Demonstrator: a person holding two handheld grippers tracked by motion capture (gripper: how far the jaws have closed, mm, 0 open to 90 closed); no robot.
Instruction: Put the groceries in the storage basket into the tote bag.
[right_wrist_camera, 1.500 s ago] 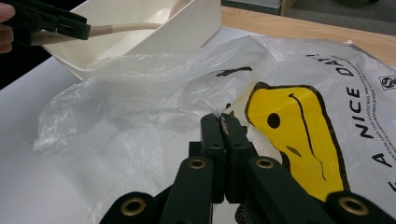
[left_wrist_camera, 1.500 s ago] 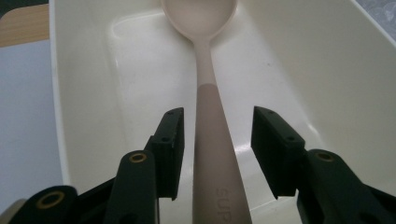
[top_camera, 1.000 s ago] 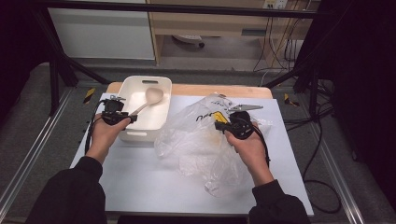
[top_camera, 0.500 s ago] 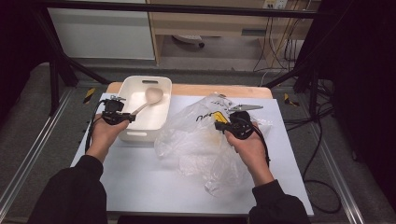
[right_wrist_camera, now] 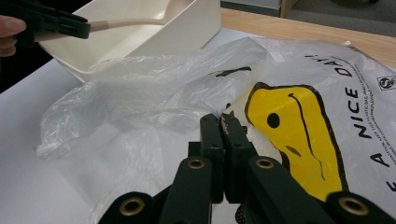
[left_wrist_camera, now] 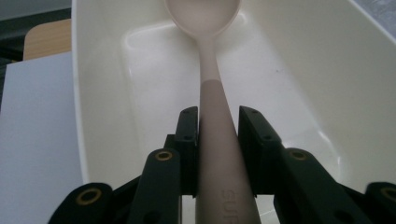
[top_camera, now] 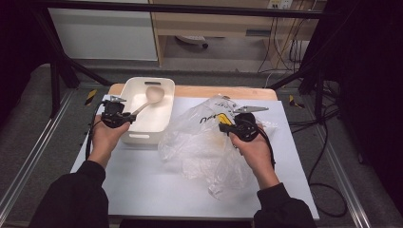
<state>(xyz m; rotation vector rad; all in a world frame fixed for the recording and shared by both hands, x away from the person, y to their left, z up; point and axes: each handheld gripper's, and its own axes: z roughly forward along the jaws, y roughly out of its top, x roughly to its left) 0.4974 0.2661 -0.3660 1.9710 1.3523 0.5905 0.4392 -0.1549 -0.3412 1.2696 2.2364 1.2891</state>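
Observation:
A pale beige spoon (top_camera: 147,97) reaches into a white plastic tub (top_camera: 142,137) at the table's left, its bowl near the tub's far end. My left gripper (top_camera: 124,117) is shut on the spoon's handle (left_wrist_camera: 212,93), which runs between both jaws. To the right lies a crumpled clear plastic bag (top_camera: 199,142) with a yellow face and black lettering (right_wrist_camera: 289,112). My right gripper (top_camera: 224,127) is shut on a fold of that bag, jaws pressed together (right_wrist_camera: 223,122), at the bag's upper right.
A white board (top_camera: 142,185) covers the wooden table (top_camera: 214,91); its near left part is bare. Metal rails run along both sides of the table. A black cable (top_camera: 328,142) trails off to the right. The tub's wall (left_wrist_camera: 327,84) rises right of the spoon.

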